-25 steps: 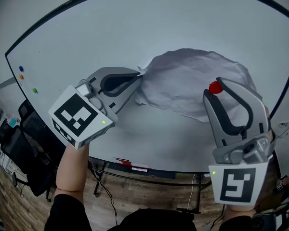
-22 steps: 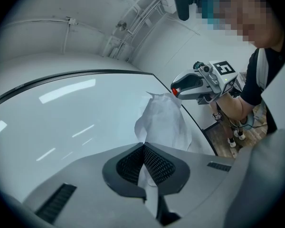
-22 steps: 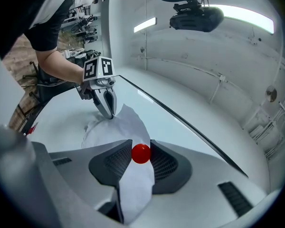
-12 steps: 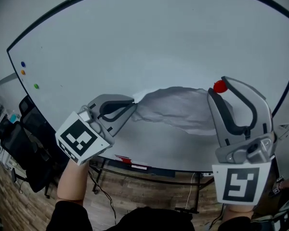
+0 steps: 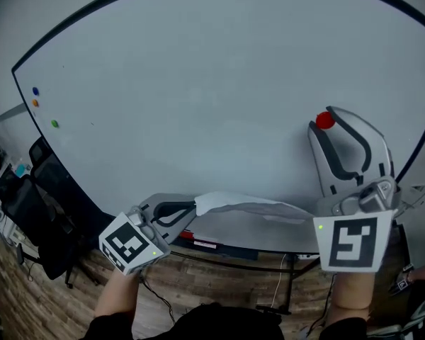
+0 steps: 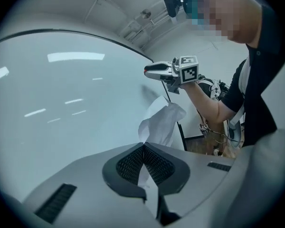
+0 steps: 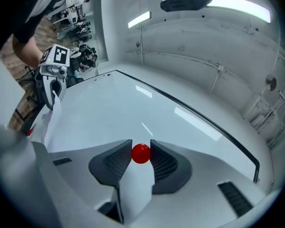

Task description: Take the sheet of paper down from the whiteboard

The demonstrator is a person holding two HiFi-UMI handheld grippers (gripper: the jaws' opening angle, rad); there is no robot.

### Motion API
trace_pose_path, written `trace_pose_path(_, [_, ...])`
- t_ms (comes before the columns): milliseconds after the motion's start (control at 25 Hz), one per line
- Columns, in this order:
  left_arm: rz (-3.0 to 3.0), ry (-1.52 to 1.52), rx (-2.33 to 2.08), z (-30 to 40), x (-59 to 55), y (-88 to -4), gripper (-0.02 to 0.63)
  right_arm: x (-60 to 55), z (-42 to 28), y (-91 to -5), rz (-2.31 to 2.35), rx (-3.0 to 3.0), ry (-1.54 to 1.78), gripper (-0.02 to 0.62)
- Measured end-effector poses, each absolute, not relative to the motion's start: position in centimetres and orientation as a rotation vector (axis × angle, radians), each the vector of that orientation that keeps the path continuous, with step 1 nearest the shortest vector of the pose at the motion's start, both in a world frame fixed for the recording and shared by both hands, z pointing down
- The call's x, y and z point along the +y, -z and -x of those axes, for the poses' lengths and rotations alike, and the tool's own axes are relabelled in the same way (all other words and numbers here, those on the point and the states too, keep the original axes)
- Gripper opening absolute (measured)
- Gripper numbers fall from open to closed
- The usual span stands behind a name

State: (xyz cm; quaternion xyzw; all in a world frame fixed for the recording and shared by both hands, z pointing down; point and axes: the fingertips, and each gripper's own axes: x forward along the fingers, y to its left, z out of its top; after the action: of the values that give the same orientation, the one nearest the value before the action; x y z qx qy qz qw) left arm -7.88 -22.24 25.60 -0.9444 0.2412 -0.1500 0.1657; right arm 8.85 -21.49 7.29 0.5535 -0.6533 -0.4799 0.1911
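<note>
The white sheet of paper (image 5: 248, 207) is off the whiteboard (image 5: 198, 83) and stretches crumpled along the board's lower edge. My left gripper (image 5: 195, 206) is low at the left, shut on the sheet's left corner. The left gripper view shows the pads pinching the paper (image 6: 161, 120) at the jaw tips (image 6: 143, 147). My right gripper (image 5: 323, 122) is held up against the board's right side, shut on a red ball magnet (image 5: 325, 121). In the right gripper view the magnet (image 7: 141, 154) sits between the pads, with a strip of white paper (image 7: 135, 189) showing below it.
Blue (image 5: 34, 91), orange (image 5: 35, 103) and green (image 5: 54, 124) magnets dot the board's left edge. A tray with a red marker (image 5: 184, 238) runs under the board. Black chairs (image 5: 46, 211) stand at the left on a wooden floor.
My left gripper has dropped down the board, dragging the sheet off it to the lower edge. The right gripper has stayed nearly in place with the red magnet.
</note>
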Motion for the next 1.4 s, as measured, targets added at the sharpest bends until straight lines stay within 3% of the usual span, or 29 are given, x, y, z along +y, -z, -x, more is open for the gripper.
trace_pose_path(920, [2.991, 0.374, 0.776, 8.1, -19.5, -34.4, 0.012, -24.3, -9.6, -7.7, -1.545, -1.872, 1.319, 0.126])
trace_pose_path(1120, [3.033, 0.419, 0.773, 7.6, -19.3, -35.8, 0.012, -21.9, -11.3, -6.5, -1.771, -1.972, 1.260, 0.169])
trace_pose_path(1400, [3.127, 0.416, 0.815, 7.4, -20.1, -40.3, 0.012, -18.7, -12.5, -14.2, -1.730, -2.160, 1.089, 0.152])
